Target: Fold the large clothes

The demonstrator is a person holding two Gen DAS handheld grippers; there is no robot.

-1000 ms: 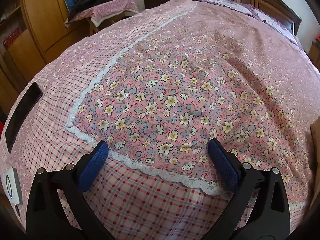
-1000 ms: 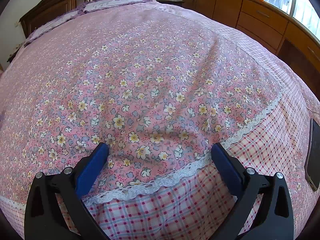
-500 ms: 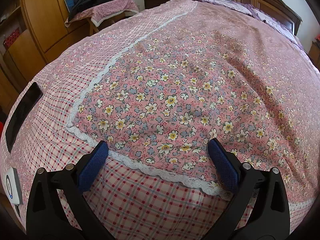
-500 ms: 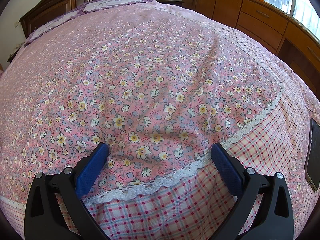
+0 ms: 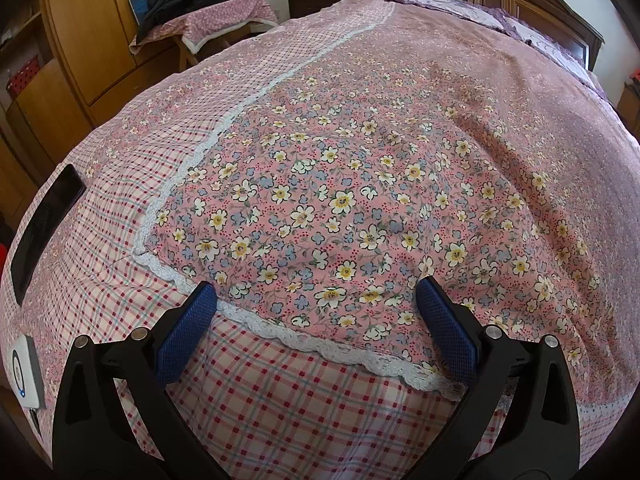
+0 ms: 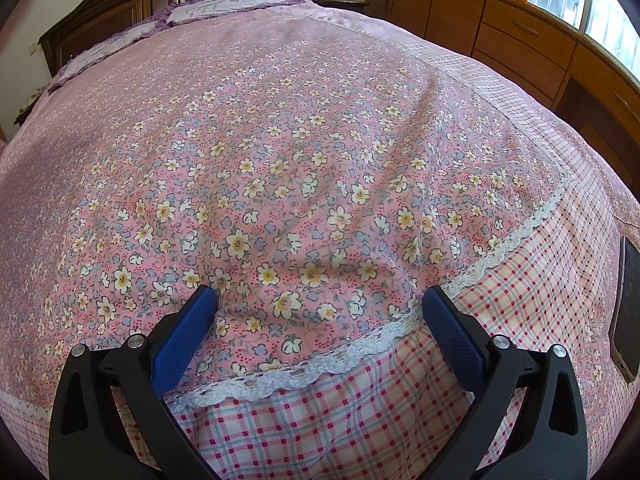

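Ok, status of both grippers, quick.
Left gripper: open, holding nothing, over the lace edge of the floral cover.
Right gripper: open, holding nothing, over the same cover.

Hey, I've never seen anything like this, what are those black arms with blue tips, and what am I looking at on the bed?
Those are two hand-held grippers, one in each of a person's hands, each with a camera looking along its two fingers. One picture is from the left gripper, the other from the right gripper. Both stand open, holding nothing, their blue pads over the near lace edge of a floral bedspread spread on the bed. Beside it on the checked border lies a dark phone; another phone shows at the right view's edge.
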